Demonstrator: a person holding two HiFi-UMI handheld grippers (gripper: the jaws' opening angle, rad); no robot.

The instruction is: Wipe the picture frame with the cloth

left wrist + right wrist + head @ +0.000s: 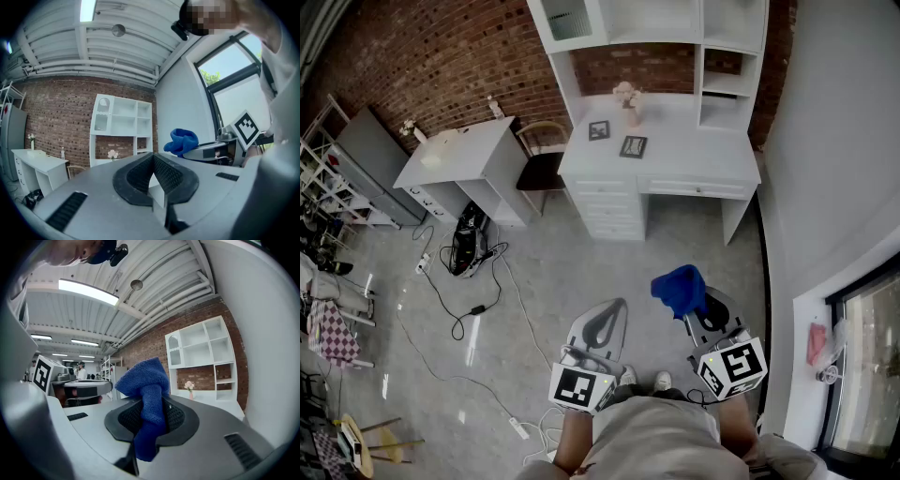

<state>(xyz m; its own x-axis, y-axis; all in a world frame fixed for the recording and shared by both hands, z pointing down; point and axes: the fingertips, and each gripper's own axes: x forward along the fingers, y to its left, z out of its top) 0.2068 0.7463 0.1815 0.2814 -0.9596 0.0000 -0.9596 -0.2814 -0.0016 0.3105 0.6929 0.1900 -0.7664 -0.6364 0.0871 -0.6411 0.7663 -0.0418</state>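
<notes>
Two dark picture frames [633, 146] [598, 130] lie on a white desk [703, 155] well ahead of me, next to a small vase of flowers [627, 101]. My right gripper [692, 314] is shut on a blue cloth [679, 288]; in the right gripper view the cloth [149, 399] stands bunched above the closed jaws of the right gripper [150, 417] and hangs below them. My left gripper [609, 314] is shut with nothing in it, and its pads meet in the left gripper view [152, 171]. Both grippers are held over the floor, far from the desk.
The desk carries a white shelf hutch [661, 23] against a brick wall. A smaller white table [455, 155] and a chair [542, 169] stand to its left. Cables and a bag [469, 253] lie on the floor at left. A window [862, 366] is at right.
</notes>
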